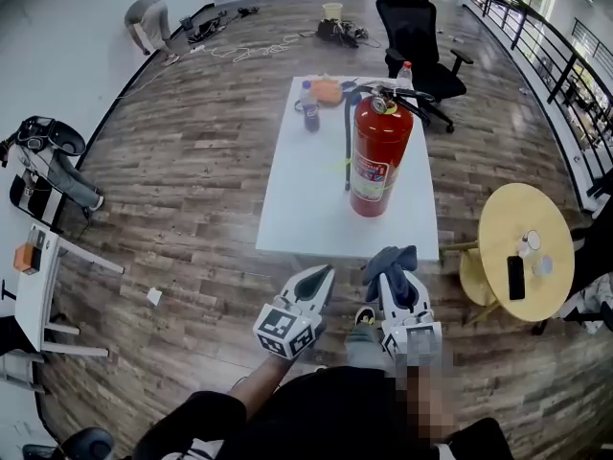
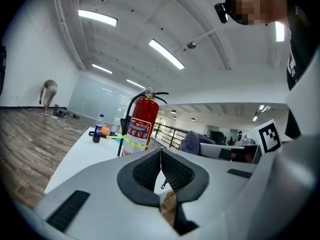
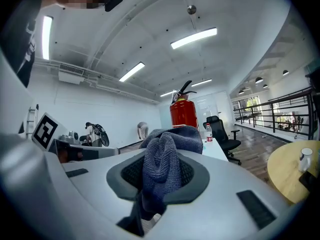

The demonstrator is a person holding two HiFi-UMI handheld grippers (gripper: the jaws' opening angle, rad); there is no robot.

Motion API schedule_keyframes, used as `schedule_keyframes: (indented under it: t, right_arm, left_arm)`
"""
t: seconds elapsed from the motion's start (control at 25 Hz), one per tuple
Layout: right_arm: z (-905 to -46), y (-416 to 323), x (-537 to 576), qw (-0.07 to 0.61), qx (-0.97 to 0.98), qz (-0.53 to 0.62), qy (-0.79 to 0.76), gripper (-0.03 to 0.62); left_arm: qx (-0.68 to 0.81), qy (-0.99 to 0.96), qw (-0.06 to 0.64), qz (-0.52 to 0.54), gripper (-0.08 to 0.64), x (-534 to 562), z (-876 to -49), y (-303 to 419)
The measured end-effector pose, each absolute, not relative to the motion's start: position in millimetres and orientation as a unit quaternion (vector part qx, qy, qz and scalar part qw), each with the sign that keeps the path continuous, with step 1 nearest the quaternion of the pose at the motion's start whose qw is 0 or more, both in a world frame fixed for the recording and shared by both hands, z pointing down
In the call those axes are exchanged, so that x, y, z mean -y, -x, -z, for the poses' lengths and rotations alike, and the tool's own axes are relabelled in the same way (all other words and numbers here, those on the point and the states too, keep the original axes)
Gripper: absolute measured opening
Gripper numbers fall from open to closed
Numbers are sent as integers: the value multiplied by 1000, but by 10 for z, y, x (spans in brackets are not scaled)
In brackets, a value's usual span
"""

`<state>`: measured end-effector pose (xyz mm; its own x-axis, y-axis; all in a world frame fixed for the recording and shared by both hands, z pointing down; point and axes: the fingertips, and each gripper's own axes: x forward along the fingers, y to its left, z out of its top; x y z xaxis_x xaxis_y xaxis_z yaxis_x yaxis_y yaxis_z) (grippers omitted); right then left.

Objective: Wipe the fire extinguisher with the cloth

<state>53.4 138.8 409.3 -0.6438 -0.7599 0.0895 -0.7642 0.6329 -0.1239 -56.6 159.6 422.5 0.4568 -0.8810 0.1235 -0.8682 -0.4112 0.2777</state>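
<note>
The right gripper (image 1: 393, 264) is clamped on a grey-blue cloth (image 3: 161, 164), which bunches between its jaws and flops over their tips. Just to its left, the left gripper (image 2: 161, 155) is closed on nothing, its pads meeting at the tips. Both are held by the near edge of the white desk (image 1: 297, 199). Ahead of the right gripper, the red fire extinguisher (image 1: 379, 156) stands upright on the desk, apart from the cloth. Farther ahead of the left gripper, a cola bottle (image 1: 309, 108) stands near the far edge. A black office chair (image 1: 418, 29) sits beyond.
</note>
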Motion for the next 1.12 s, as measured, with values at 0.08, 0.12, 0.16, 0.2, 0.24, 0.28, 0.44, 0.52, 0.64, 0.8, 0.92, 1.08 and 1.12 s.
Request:
schedule_keyframes:
  t: [0.08, 0.12, 0.16, 0.2, 0.24, 0.28, 0.44, 0.52, 0.64, 0.8, 0.92, 1.08, 1.12]
  right_arm:
    - [-4039, -560, -1106, 8, 907, -73, -415, 72]
    - [-4008, -580, -966, 4, 909, -75, -410, 72]
    - [-3977, -598, -830, -1, 912, -77, -403, 72]
    - [-3949, -613, -702, -4, 916, -80, -394, 72]
    - [-3929, -621, -584, -5, 920, -80, -385, 72]
    - [-3911, -627, -470, -5, 923, -78, -377, 72]
    - [-3795, -599, 4, -6, 941, -59, -335, 72]
    - [-3720, -571, 216, -19, 949, -62, -307, 73]
    - [-3588, -545, 491, -35, 955, -55, -291, 72]
    - [-3378, -496, 813, -36, 955, -25, -292, 73]
    - [-3191, -467, 985, -50, 954, -21, -294, 72]
    - [-3045, -542, 1125, -63, 943, -31, -324, 74]
    - [-3013, -584, 1163, -66, 938, -30, -338, 72]
  left_arm:
    - [522, -840, 147, 17, 21, -1274, -4151, 541]
    - [523, -840, 145, 17, 21, -1117, -4112, 521]
    - [524, -840, 142, 16, 21, -964, -4079, 497]
    - [525, -839, 140, 14, 21, -821, -4059, 470]
    - [527, -839, 138, 11, 21, -691, -4053, 443]
    - [528, -838, 136, 6, 21, -570, -4055, 418]
    - [538, -833, 129, -6, 21, -108, -4068, 364]
    - [546, -829, 123, -7, 21, 86, -4053, 363]
    - [558, -821, 121, -6, 21, 303, -4035, 418]
    - [561, -819, 120, -8, 21, 533, -4010, 505]
    - [557, -822, 117, -2, 21, 696, -3961, 586]
    - [544, -833, 106, 6, 21, 888, -3838, 658]
    - [539, -836, 103, 8, 21, 933, -3805, 669]
